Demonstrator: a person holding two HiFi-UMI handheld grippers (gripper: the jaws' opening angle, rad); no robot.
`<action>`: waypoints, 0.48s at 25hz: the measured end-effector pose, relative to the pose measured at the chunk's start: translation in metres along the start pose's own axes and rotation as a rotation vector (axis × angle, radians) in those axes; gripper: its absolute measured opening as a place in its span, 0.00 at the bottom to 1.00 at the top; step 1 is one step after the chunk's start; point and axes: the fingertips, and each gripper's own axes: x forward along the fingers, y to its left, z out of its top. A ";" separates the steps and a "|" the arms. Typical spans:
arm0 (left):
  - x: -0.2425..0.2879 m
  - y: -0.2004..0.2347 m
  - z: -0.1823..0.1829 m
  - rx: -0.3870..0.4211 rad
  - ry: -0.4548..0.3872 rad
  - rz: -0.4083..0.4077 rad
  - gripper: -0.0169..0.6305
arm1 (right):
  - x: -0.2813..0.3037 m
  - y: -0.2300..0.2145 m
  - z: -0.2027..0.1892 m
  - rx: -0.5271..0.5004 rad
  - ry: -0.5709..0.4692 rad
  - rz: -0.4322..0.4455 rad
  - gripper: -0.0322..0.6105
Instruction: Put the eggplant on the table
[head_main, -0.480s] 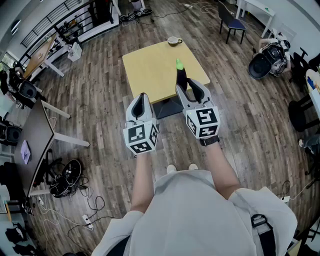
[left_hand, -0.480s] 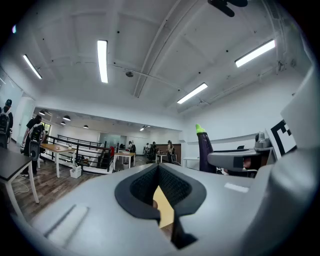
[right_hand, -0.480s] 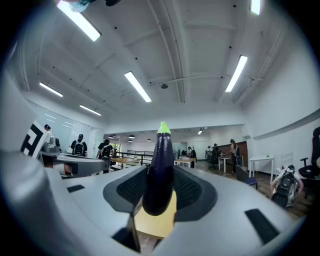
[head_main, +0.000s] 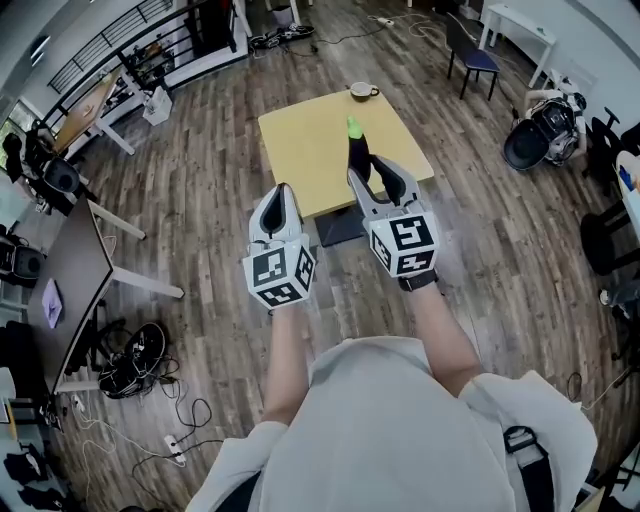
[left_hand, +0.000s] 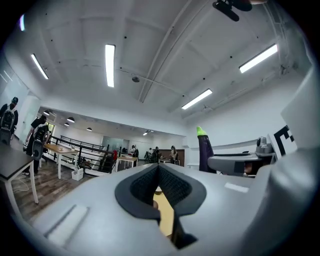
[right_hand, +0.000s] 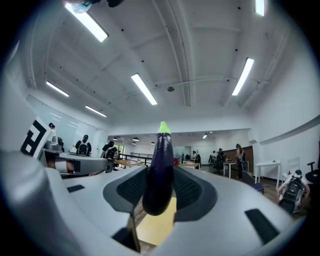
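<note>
A dark purple eggplant (head_main: 357, 150) with a green tip stands upright between the pads of my right gripper (head_main: 370, 172), which is shut on it. It hangs over the near part of the yellow square table (head_main: 305, 140). In the right gripper view the eggplant (right_hand: 159, 170) fills the gap between the jaws of the right gripper (right_hand: 160, 192). My left gripper (head_main: 282, 192) is shut with nothing in it, level beside the right one, short of the table's near edge. In the left gripper view the left gripper (left_hand: 158, 167) shows its jaws meeting, and the eggplant (left_hand: 205, 150) stands to the right.
A cup (head_main: 362, 92) sits at the table's far edge. A blue chair (head_main: 470, 55) and a white desk stand beyond on the right, with a black bag (head_main: 540, 135) on the floor. A dark table (head_main: 70, 270) and cables (head_main: 130, 370) are at the left.
The table sits slightly further right in the head view. Both grippers keep their places, and the eggplant stays upright in the right one.
</note>
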 end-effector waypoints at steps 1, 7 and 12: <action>0.000 0.003 0.001 0.011 -0.002 -0.003 0.04 | 0.004 0.003 0.001 0.001 -0.003 -0.001 0.30; -0.001 0.025 0.000 0.007 -0.019 -0.012 0.04 | 0.020 0.021 -0.001 0.007 -0.016 -0.015 0.30; -0.004 0.034 -0.008 -0.021 -0.022 -0.024 0.04 | 0.018 0.033 -0.011 -0.014 0.007 -0.027 0.30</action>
